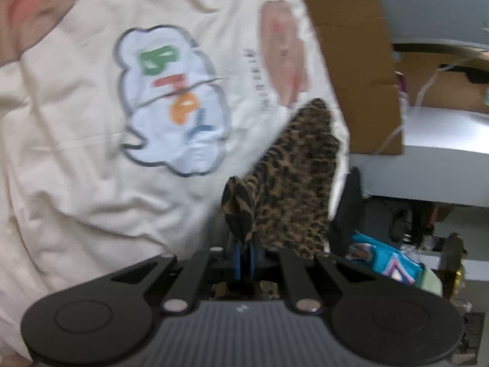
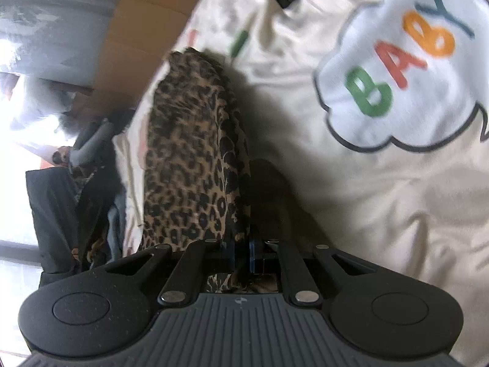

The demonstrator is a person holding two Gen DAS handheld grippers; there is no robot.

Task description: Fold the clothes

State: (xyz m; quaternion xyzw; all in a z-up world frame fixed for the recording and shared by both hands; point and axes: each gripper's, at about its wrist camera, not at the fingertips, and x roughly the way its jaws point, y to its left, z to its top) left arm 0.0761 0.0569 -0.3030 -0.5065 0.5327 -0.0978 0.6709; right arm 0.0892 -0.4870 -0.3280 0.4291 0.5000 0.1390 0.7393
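A leopard-print garment (image 1: pixel 293 183) hangs over the edge of a cream blanket (image 1: pixel 76 153) printed with a pale cloud. My left gripper (image 1: pixel 244 253) is shut on a bunched fold of the garment, which sticks up between its blue pads. In the right wrist view the same leopard-print garment (image 2: pixel 189 159) runs away from me as a long band along the cream blanket (image 2: pixel 382 198), whose cloud reads "BABY". My right gripper (image 2: pixel 243 253) is shut on the garment's near edge, with the fabric pinched between its pads.
A brown cardboard box (image 1: pixel 351 46) stands past the blanket's far edge, also visible as the cardboard box (image 2: pixel 146 24). A turquoise patterned cloth (image 1: pixel 388 263) lies low on the right near a white table (image 1: pixel 443 128). Dark clothing (image 2: pixel 61 214) is piled at the left.
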